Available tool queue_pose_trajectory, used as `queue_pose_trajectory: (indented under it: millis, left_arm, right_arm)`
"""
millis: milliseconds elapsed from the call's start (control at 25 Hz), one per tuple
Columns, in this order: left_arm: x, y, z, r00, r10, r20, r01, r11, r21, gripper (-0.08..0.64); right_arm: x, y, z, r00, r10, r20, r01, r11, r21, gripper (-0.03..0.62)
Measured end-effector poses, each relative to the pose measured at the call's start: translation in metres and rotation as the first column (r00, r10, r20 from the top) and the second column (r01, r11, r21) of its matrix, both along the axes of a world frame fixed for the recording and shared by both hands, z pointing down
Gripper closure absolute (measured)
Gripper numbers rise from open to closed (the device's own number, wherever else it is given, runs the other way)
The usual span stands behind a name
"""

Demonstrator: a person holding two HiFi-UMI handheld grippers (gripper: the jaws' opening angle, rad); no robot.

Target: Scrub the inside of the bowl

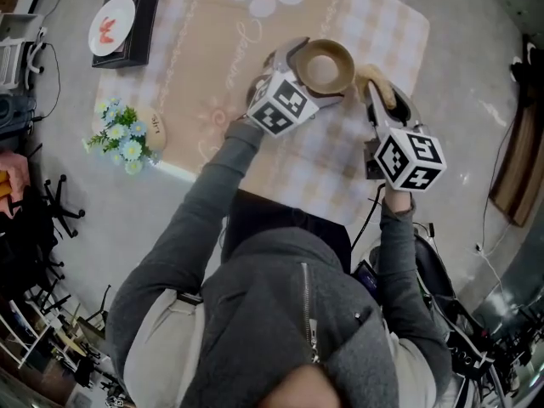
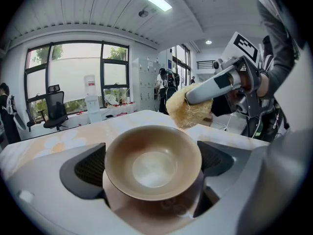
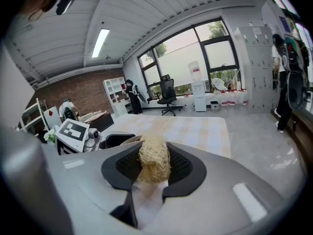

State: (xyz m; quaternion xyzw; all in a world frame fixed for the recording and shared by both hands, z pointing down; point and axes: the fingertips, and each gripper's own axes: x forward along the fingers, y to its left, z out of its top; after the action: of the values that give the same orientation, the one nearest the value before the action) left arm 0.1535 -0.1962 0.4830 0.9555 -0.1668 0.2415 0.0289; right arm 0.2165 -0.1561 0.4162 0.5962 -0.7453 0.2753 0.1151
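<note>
Over tablecloth (image 1: 357, 24), toward its right edge: bowl (image 1: 325, 66), mouth open (no suds seen).
Left gripper (image 2: 149, 165): jaws clamped on bowl's sides.
Right gripper (image 3: 154, 168): jaws pinching loofah scrubber (image 2: 188, 109).
Relation: scrubber just right of the rim, outside; hollow lies leftward.

Clear room over bowl (image 2: 152, 161); loofah (image 2: 188, 109) just beside rim; flower bunch (image 1: 121, 136), black box (image 1: 140, 32) well apart leftward.

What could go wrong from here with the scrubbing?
The left gripper clamps the smooth bowl only between its two pads, so scrubbing pressure might twist it or make it slip. The scrubber in the right gripper sits beside the rim, not inside, so strokes could miss the inside.
</note>
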Motion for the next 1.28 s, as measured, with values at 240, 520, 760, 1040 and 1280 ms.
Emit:
queue_pose_trajectory:
  millis: [240,520,760,1040,1280]
  left_arm:
    - [0.002,-0.001,-0.001,1.0,0.002,-0.006,-0.002,1.0,-0.003,-0.023]
    - [0.002,-0.001,-0.002,1.0,0.002,-0.007,-0.002,1.0,-0.017,-0.021]
    - [0.003,-0.002,-0.002,1.0,0.005,-0.006,-0.005,1.0,-0.017,-0.021]
    - [0.003,-0.001,-0.001,1.0,0.005,-0.003,-0.005,1.0,-0.019,-0.021]
    - [0.004,-0.001,-0.002,1.0,0.006,-0.004,-0.006,1.0,-0.018,-0.021]
  right_arm:
    - [-0.022,-0.016,-0.011,0.959,-0.277,-0.064,0.273,0.96,-0.063,0.48]
    - [-0.057,-0.031,-0.01,0.717,-0.67,-0.196,0.612,0.738,-0.284,0.48]
    - [-0.07,-0.043,0.006,0.494,-0.825,-0.275,0.694,0.565,-0.447,0.482]
    - [-0.093,-0.048,0.018,0.325,-0.909,-0.262,0.734,0.417,-0.537,0.482]
    - [-0.112,-0.032,0.028,0.179,-0.967,-0.18,0.747,0.253,-0.615,0.483]
